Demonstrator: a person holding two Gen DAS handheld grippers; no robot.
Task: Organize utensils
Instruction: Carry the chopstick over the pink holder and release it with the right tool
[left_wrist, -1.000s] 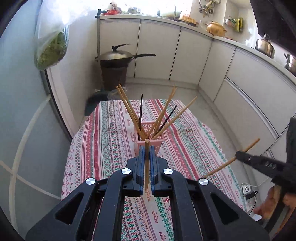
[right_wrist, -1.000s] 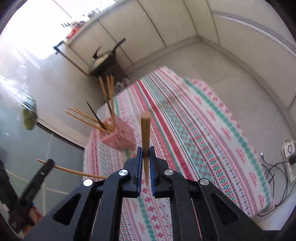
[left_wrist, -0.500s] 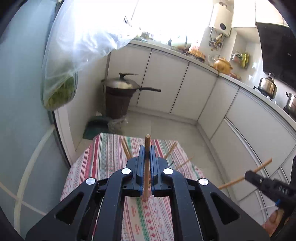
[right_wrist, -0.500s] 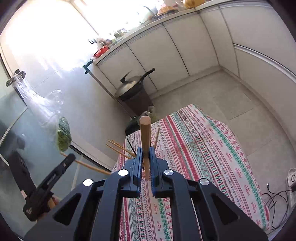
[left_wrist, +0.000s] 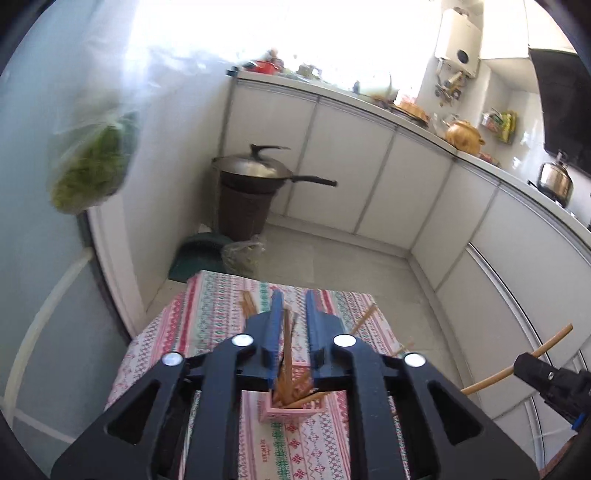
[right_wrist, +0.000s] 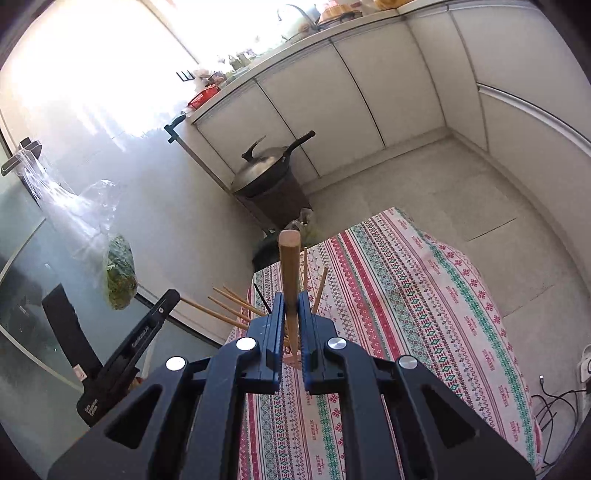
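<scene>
A pink slotted holder (left_wrist: 291, 410) stands on the patterned tablecloth (left_wrist: 207, 325), filled with several wooden chopsticks fanning outward. My left gripper (left_wrist: 293, 306) hangs right above it with its jaws apart; a wooden chopstick (left_wrist: 286, 343) stands loose between the fingers, its lower end in the holder. My right gripper (right_wrist: 290, 306) is shut on another wooden chopstick (right_wrist: 289, 258) that points up and away. The holder (right_wrist: 291, 356) is mostly hidden behind the right fingers. The right gripper also shows in the left wrist view (left_wrist: 532, 363), off to the right, chopstick in its jaws.
The table stands in a kitchen corner. A lidded wok (left_wrist: 255, 170) sits on a dark bin beyond the table's far end. A bag of greens (left_wrist: 92, 166) hangs at the left wall. White cabinets (left_wrist: 369, 177) line the back and right. Cables (right_wrist: 550, 406) lie on the floor.
My left gripper rose over the holder and opened, letting its chopstick drop into the holder. My right gripper swung to face the holder, still gripping its chopstick.
</scene>
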